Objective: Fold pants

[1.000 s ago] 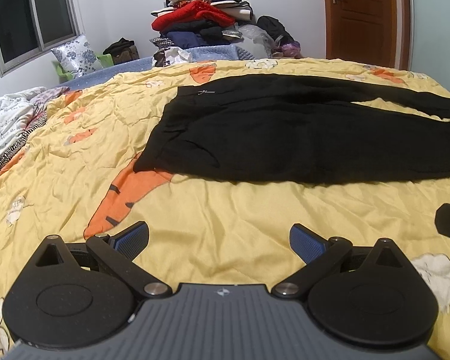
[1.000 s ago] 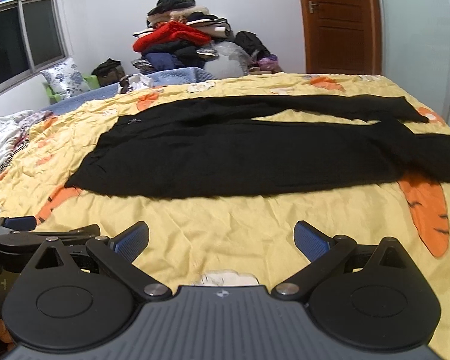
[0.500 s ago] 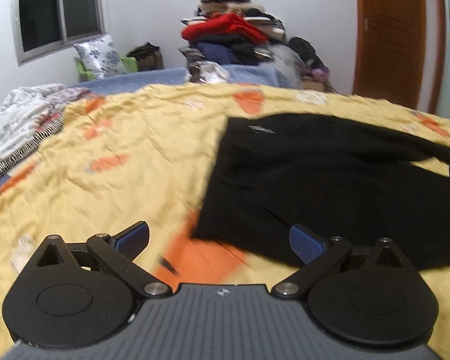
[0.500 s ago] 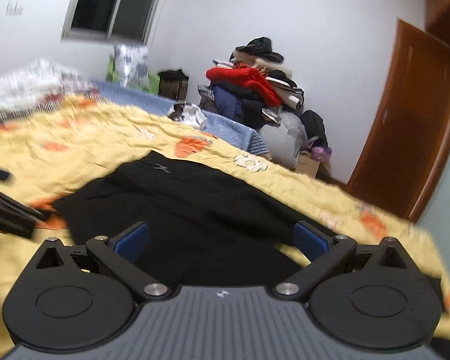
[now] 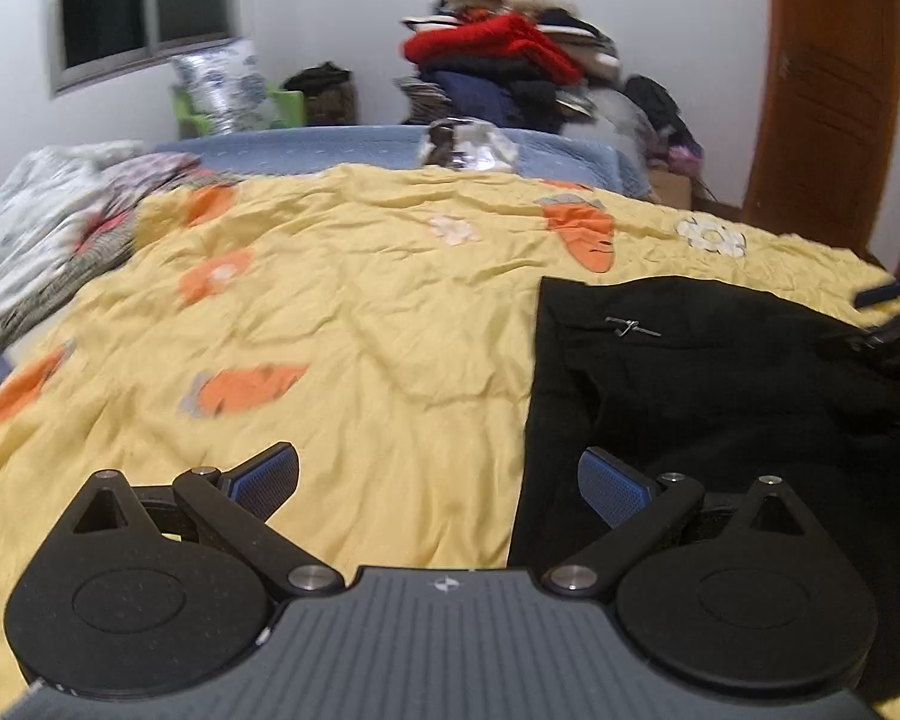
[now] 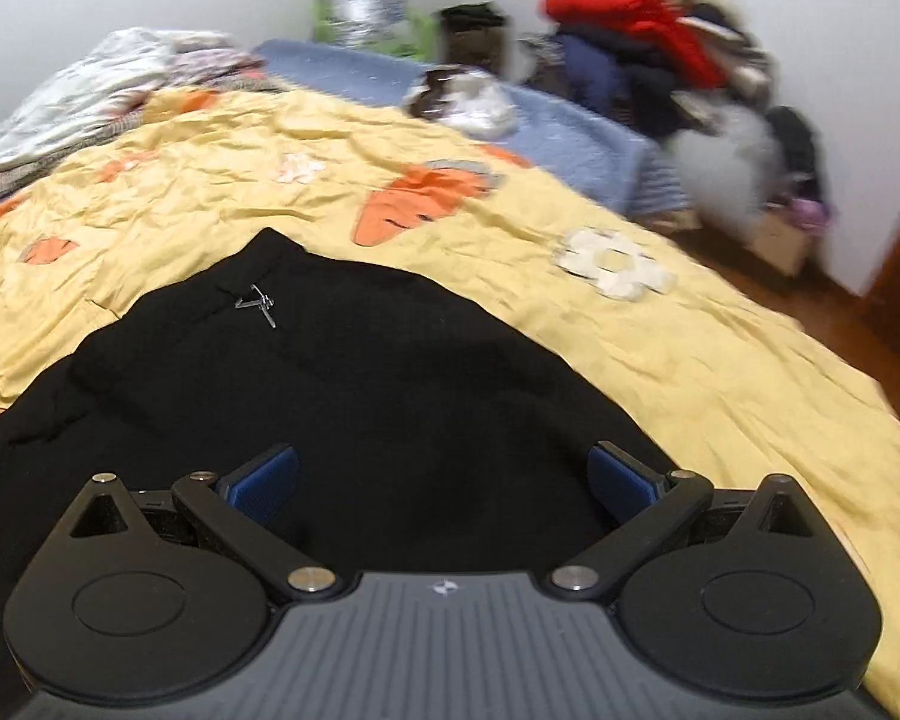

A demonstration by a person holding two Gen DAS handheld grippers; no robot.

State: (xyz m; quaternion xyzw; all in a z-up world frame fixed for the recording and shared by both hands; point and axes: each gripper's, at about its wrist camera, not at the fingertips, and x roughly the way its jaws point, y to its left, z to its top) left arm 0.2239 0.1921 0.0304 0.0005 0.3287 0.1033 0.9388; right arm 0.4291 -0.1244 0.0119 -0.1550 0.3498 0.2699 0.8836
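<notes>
Black pants lie flat on a yellow carrot-print bedspread, waist end with a small metal clasp toward the pillows. My left gripper is open just above the bedspread, its right finger over the waistband's near edge, nothing between the pads. In the right wrist view the pants fill the foreground and my right gripper hovers open over the black cloth, holding nothing. The right gripper also shows at the left wrist view's right edge, above the pants.
A tall pile of clothes with a red garment stands behind the bed. Crumpled bedding lies at the left, a pillow under the window, and a brown door at the right. The bed's far edge drops to a wooden floor.
Both grippers have moved forward from the bed's near edge to the pants' waist end. The left one swung left over the waistband edge; the right one came over the cloth. Both stayed open.
</notes>
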